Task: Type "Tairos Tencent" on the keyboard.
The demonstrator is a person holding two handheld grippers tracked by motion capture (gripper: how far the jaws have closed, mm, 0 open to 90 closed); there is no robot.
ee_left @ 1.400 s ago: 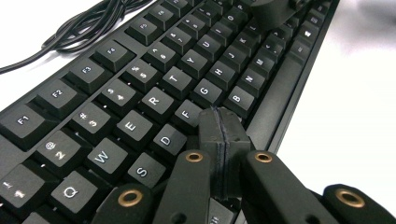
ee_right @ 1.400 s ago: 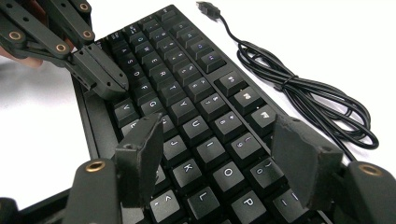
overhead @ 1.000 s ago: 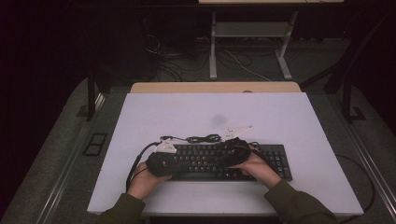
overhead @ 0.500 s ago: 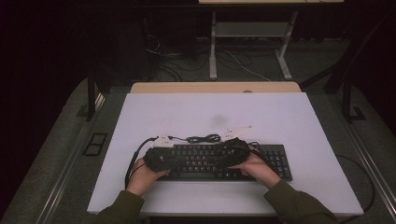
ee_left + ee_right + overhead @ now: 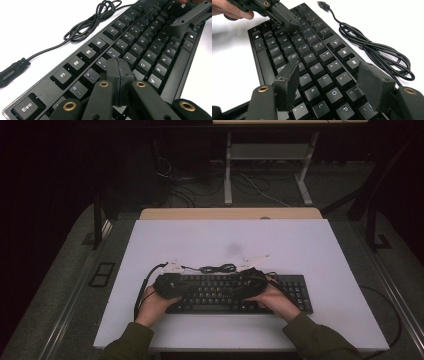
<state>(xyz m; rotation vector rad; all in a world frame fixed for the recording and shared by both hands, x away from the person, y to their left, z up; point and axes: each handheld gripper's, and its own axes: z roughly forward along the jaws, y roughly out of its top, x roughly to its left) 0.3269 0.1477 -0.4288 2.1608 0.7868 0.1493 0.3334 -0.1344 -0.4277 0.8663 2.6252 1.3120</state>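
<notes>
The left gripper's (image 5: 117, 82) fingers are pressed together, holding nothing, tips over the keyboard's (image 5: 235, 292) number row near the 4 key. The right gripper's (image 5: 332, 85) fingers stand wide apart over the J-to-O keys. The keyboard lies at the tabletop's (image 5: 300, 245) near edge, its coiled cable (image 5: 217, 268) just behind. Wide fingers might strike several keys together.

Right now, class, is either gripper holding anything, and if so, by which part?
Nothing is held. The left gripper is shut on itself above the black wired keyboard; the right gripper hangs open over the keys.
</notes>
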